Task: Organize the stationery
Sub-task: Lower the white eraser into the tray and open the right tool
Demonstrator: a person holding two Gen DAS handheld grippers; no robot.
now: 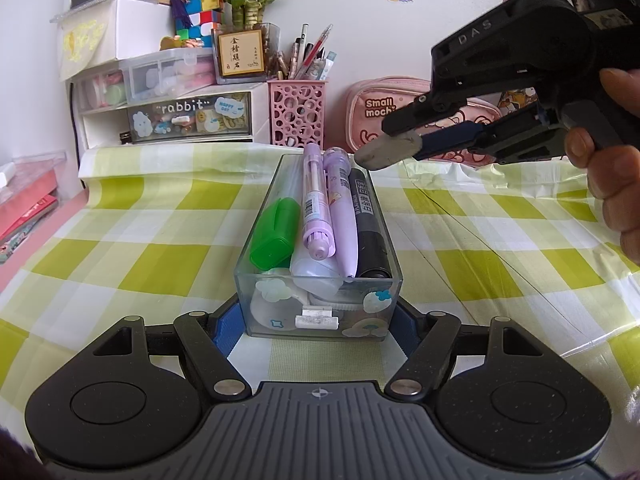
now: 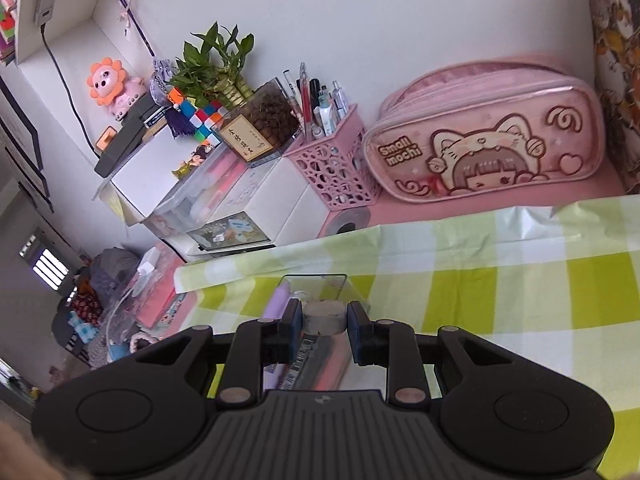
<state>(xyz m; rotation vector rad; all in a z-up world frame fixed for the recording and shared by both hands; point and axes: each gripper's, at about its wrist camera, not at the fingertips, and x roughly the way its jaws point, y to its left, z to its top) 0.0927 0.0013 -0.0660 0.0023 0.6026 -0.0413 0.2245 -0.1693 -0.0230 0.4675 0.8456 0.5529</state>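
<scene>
A clear plastic box [image 1: 248, 264] stands on the checked cloth and holds a green cap [image 1: 276, 232], a purple pen [image 1: 316, 204], a lilac pen [image 1: 344, 216], a black marker [image 1: 370, 224] and a white bottle. My left gripper [image 1: 316, 324] is shut on the box's near end, a finger on each side wall. My right gripper [image 1: 404, 142] is shut on a grey eraser [image 1: 386, 153] and holds it in the air above the box's far right end. In the right wrist view the eraser [image 2: 323, 317] sits between the blue pads [image 2: 295, 334], over the box [image 2: 356, 286].
A pink pen holder [image 1: 297, 114] with several pens, a pink pencil case [image 2: 484, 148], a white drawer unit [image 1: 176, 116] with clear bins, a plant and a colour cube stand along the back wall. Books [image 1: 28, 208] lie at the left edge.
</scene>
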